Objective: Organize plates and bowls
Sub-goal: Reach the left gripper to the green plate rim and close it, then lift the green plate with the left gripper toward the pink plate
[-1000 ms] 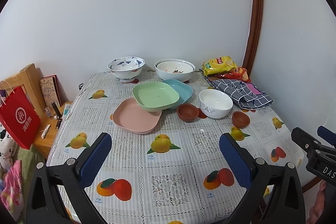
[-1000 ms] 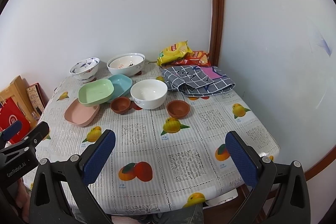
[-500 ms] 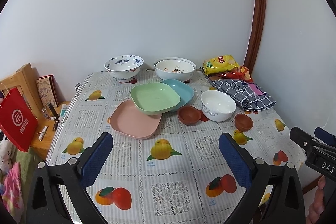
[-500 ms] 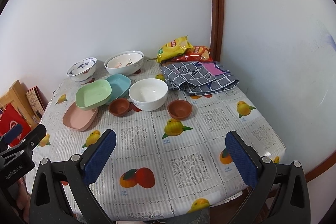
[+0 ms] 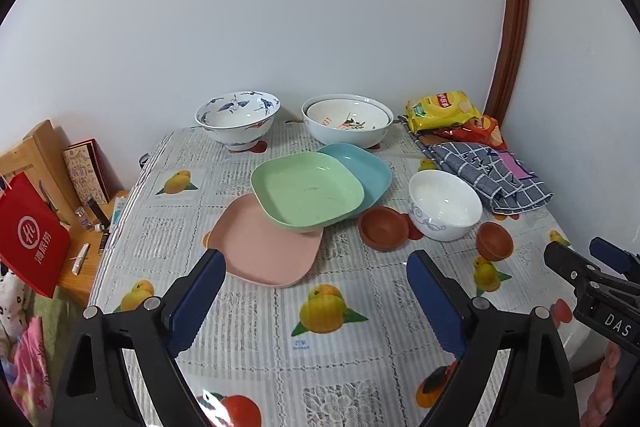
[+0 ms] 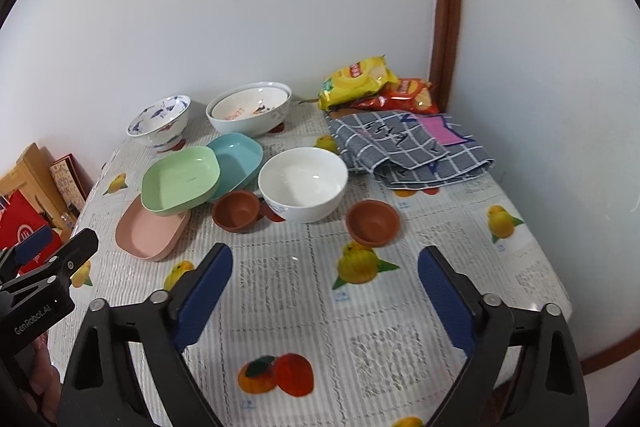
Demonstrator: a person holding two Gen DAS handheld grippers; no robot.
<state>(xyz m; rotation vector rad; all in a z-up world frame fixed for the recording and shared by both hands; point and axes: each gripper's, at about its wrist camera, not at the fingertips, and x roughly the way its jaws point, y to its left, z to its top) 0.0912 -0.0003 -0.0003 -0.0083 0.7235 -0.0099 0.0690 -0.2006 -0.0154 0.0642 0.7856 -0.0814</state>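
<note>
On the fruit-print table a green plate (image 5: 306, 193) rests on a pink plate (image 5: 266, 247) and a blue plate (image 5: 360, 167). To their right stand a white bowl (image 5: 444, 205) and two small brown bowls (image 5: 382, 227) (image 5: 494, 241). At the back are a blue-patterned bowl (image 5: 238, 119) and nested white bowls (image 5: 346, 125). My left gripper (image 5: 316, 259) hovers just short of the pink plate, its jaws closing on nothing. My right gripper (image 6: 325, 255) hangs short of the right brown bowl (image 6: 372, 221) and the white bowl (image 6: 302, 183), also closing on nothing.
Chip bags (image 5: 442, 109) and a grey checked cloth (image 5: 486, 175) fill the back right corner by the wall. A red bag (image 5: 28, 237) and a low wooden shelf (image 5: 80, 259) stand left of the table. Walls close off the far and right sides.
Both grippers have moved forward over the table toward the dishes, which now look nearer. Both pairs of jaws have narrowed slightly.
</note>
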